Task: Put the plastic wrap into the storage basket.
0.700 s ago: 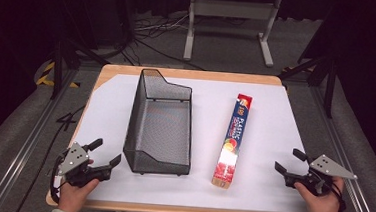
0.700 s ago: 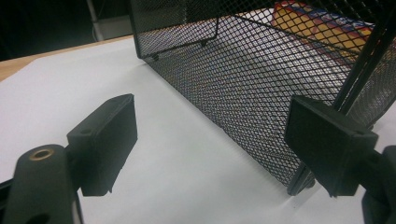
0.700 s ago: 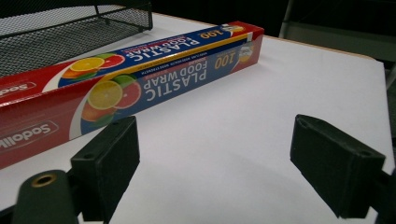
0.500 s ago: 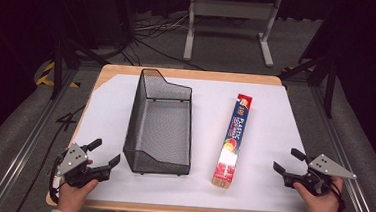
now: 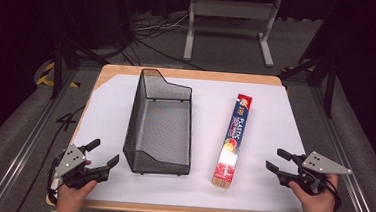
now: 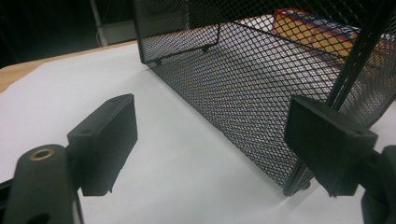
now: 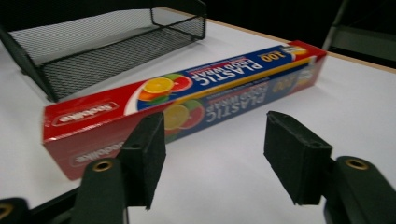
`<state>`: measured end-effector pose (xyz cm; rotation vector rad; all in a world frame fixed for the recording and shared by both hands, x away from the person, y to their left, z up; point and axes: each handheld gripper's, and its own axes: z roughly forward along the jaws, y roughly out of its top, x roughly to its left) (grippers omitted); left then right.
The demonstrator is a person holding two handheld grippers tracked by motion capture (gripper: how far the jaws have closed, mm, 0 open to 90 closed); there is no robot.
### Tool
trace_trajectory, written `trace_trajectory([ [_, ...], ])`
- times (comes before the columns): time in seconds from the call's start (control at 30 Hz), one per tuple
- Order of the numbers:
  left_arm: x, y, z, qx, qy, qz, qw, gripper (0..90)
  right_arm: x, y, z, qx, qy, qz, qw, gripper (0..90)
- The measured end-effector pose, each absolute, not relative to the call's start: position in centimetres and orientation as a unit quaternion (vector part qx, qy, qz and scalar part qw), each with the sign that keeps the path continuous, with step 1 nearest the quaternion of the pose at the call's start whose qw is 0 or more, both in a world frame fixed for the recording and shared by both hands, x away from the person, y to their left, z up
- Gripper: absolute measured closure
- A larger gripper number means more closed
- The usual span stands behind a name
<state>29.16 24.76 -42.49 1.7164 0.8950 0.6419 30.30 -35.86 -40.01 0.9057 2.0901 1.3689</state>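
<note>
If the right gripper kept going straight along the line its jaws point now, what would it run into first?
Most likely the plastic wrap box. The right gripper has open, empty jaws aimed across bare white table cover at the box's long side. The wire mesh basket lies beyond it. Depth is hard to judge, but nothing lies between.

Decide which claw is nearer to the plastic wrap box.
Right. The right claw sits open just right of the plastic wrap box, facing its near end. The left claw is open beyond the wire mesh basket, at the table's near left corner.
</note>
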Motion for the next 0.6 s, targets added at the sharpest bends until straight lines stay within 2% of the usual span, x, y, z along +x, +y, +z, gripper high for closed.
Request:
trace_trajectory([
  [0.13,29.1,24.7,-42.5,0.717,0.375,0.268,0.523,18.2,30.4,-34.6,-39.4,0.315,0.777,0.498,0.221,50.0],
  [0.27,29.2,24.7,-42.5,0.718,0.374,0.267,0.523,18.3,30.7,-33.2,-38.7,0.297,0.789,0.500,0.198,66.7],
  [0.37,29.2,24.7,-42.5,0.718,0.375,0.267,0.523,18.4,30.8,-32.2,-38.1,0.278,0.794,0.506,0.188,83.4],
  [0.4,29.2,24.7,-42.5,0.718,0.375,0.267,0.523,18.4,30.8,-32.2,-38.1,0.278,0.794,0.506,0.188,83.4],
  [0.43,29.2,24.8,-42.5,0.718,0.375,0.267,0.523,18.4,30.9,-31.8,-37.8,0.270,0.797,0.508,0.182,89.5],
  [0.6,29.2,24.8,-42.5,0.719,0.376,0.267,0.521,18.5,31.0,-30.8,-37.1,0.255,0.803,0.511,0.169,90.0],
])
